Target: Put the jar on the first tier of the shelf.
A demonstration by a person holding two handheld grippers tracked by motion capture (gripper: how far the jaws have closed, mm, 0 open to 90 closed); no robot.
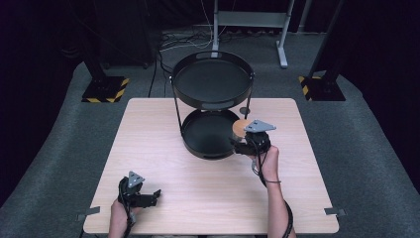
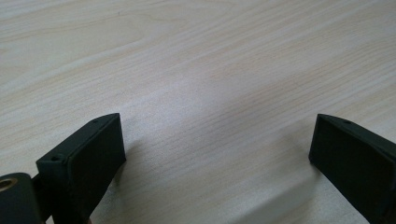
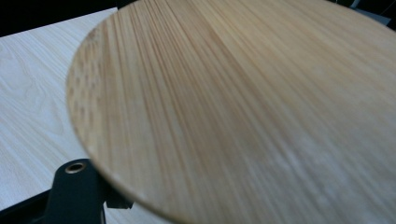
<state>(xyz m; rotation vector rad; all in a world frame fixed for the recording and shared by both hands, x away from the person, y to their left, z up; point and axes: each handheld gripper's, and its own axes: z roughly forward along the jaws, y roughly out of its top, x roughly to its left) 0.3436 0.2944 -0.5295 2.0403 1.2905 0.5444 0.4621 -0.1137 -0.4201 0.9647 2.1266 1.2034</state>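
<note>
My right hand-held gripper (image 1: 246, 140) clamps the wooden disc (image 1: 240, 128) at the lower tray's (image 1: 198, 141) three o'clock rim. I should keep it level going in. My left hand-held gripper (image 1: 148, 197) rests apart on the worktop (image 1: 198, 188).

The high view looks forward and down from above the person's side, far enough to take in the whole table (image 1: 163, 148) and the floor behind it. The left gripper view sits very near the tabletop (image 2: 196, 70) and looks along its two jaws, which stand wide apart at the bottom corners, with bare wood between them and ahead of them. The right gripper view looks from very close at a wooden disc (image 3: 243, 112) just above its jaws, with tabletop at its left. All three views share the pale tabletop.
</note>
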